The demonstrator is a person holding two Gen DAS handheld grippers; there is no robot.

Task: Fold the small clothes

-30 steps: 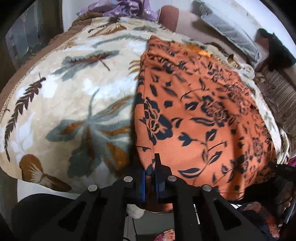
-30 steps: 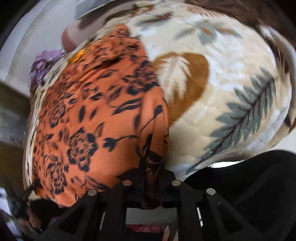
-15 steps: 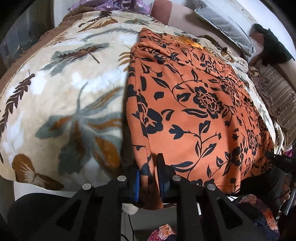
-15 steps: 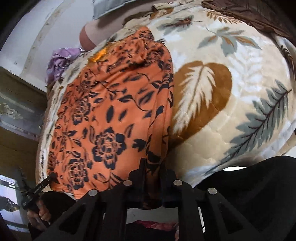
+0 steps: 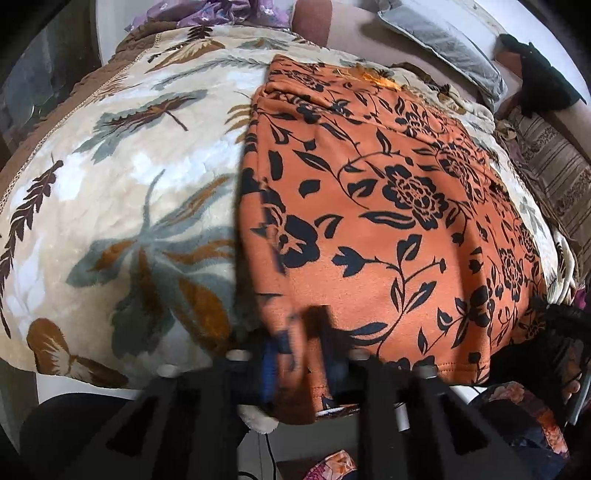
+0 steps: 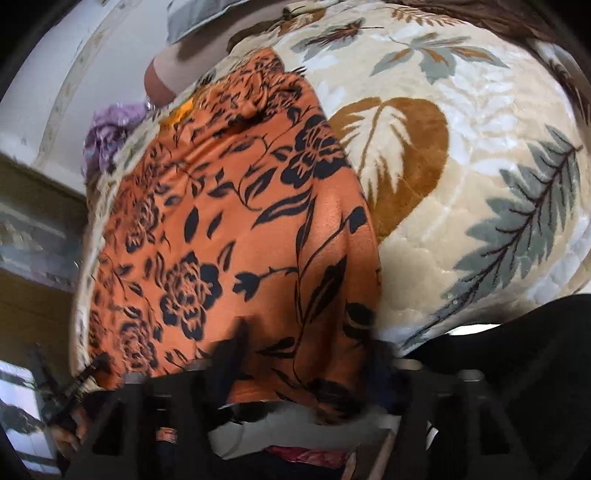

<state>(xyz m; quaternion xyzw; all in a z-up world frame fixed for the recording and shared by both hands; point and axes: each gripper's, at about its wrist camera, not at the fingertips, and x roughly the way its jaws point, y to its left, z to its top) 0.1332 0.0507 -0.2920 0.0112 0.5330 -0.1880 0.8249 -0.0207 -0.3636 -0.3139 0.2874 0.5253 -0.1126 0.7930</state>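
Note:
An orange garment with black flowers point(image 5: 388, 206) lies spread flat on a cream leaf-print blanket point(image 5: 122, 192); it also shows in the right wrist view point(image 6: 229, 236). My left gripper point(image 5: 301, 347) is at the garment's near left corner, its jaws parted and blurred, with the hem hanging loose between them. My right gripper point(image 6: 306, 369) is at the near right corner, its jaws wide apart, the hem draped between them.
The blanket point(image 6: 461, 155) covers a bed whose near edge lies just ahead of both grippers. A grey pillow point(image 5: 443, 40) and a purple cloth point(image 5: 221, 14) lie at the far end. A dark garment point(image 5: 543, 81) and a striped fabric point(image 5: 554, 166) are at the right.
Both grippers were shut on the garment's near corners and have opened. The garment has settled flat on the blanket, and both grippers have pulled back toward the near edge.

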